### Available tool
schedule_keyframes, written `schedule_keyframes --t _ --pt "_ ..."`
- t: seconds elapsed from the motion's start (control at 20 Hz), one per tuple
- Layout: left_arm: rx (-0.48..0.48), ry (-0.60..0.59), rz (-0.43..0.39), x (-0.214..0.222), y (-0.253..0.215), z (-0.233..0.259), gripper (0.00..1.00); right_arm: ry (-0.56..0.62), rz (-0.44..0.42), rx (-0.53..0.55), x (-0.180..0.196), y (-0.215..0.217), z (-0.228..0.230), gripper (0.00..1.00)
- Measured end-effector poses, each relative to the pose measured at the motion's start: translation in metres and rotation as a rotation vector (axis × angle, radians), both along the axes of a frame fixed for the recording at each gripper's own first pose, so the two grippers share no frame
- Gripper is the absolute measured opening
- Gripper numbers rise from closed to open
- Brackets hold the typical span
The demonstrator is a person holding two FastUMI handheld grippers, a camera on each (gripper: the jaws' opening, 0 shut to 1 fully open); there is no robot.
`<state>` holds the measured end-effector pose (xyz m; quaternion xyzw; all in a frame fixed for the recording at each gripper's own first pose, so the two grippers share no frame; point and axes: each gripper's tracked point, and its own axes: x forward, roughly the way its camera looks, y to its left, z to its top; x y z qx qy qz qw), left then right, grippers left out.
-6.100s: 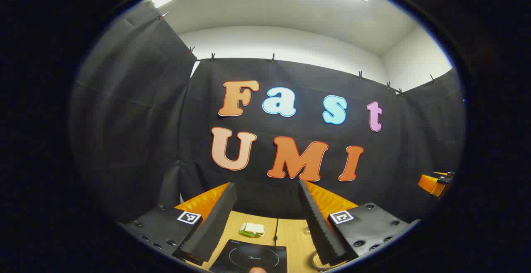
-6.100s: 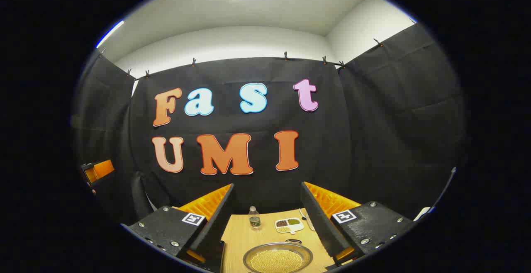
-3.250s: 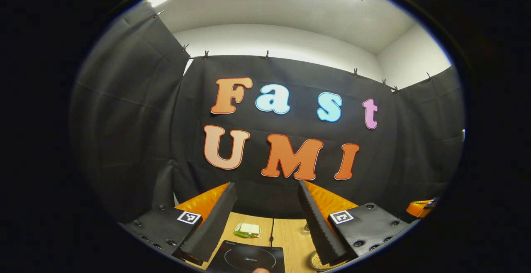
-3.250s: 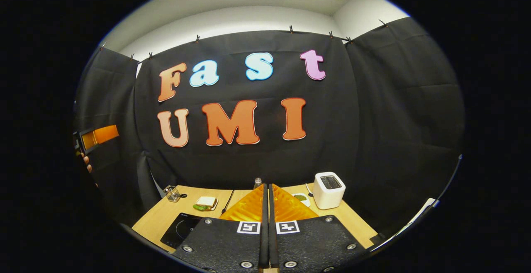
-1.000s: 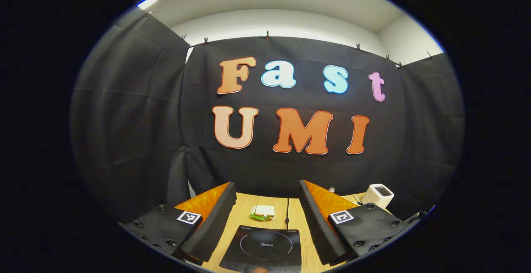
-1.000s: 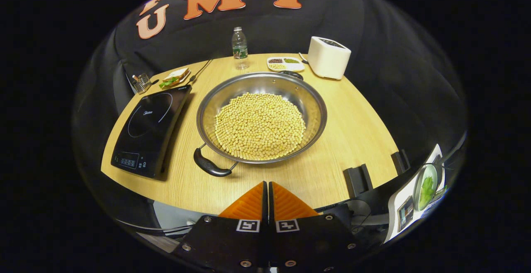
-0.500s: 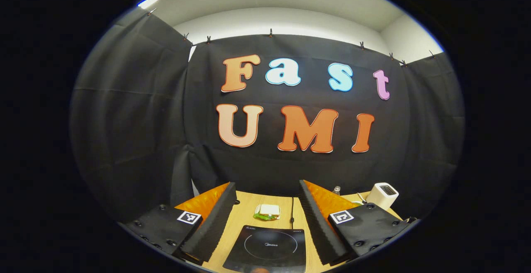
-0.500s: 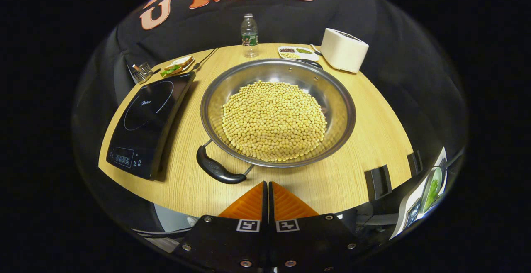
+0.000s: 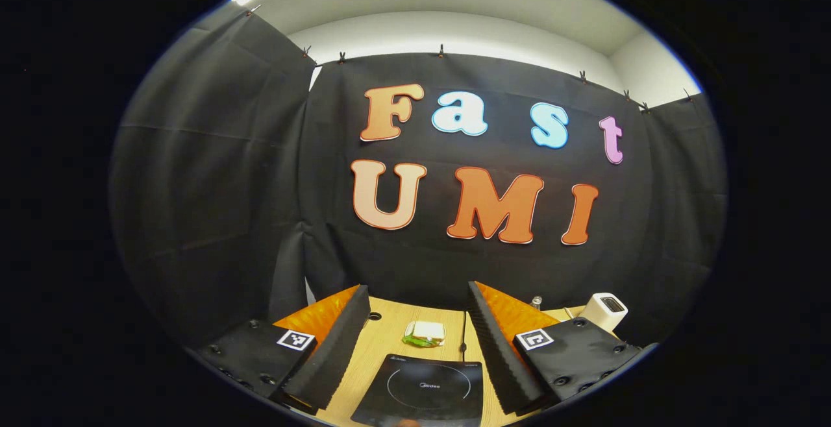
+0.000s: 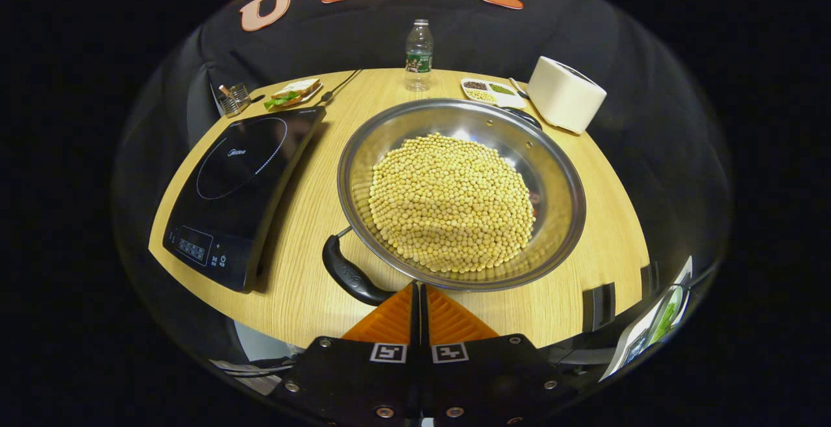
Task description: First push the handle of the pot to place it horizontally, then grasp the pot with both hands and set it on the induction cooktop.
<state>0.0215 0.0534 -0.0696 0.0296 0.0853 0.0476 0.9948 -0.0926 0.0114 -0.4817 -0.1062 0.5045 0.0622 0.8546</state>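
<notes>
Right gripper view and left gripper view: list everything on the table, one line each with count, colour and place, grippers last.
pot: one, steel, centre of the table, full of yellow beans.
pot handle: one, black, at the near-left rim, angled toward the near edge.
induction cooktop: one, black, left of the pot, nothing on it.
water bottle: one, clear, far edge behind the pot.
divided dish: one, white, holding dark, green and pale contents, far right.
white appliance: one, far right corner.
sandwich plate: one, far left, behind the cooktop.
wire holder: one, far left corner.
table: one, light wood.
left gripper: one, black and orange, open, above the cooktop's near end.
right gripper: one, shut, tip close to the handle; contact unclear.
</notes>
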Motion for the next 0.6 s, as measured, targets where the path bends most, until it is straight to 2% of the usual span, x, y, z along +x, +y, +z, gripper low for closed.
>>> schedule_keyframes --t 0.3,0.5,0.6 --pt "0.009 -0.014 -0.010 0.005 0.001 0.005 0.97 0.006 0.036 -0.008 0.002 0.016 -0.001 0.00" --pt "0.005 -0.022 0.012 0.005 0.016 0.008 0.98 0.020 0.078 -0.014 -0.002 0.031 -0.003 0.00" --pt "0.003 -0.022 0.024 0.006 0.022 0.007 0.98 0.047 0.095 0.029 -0.008 0.048 -0.008 0.00"
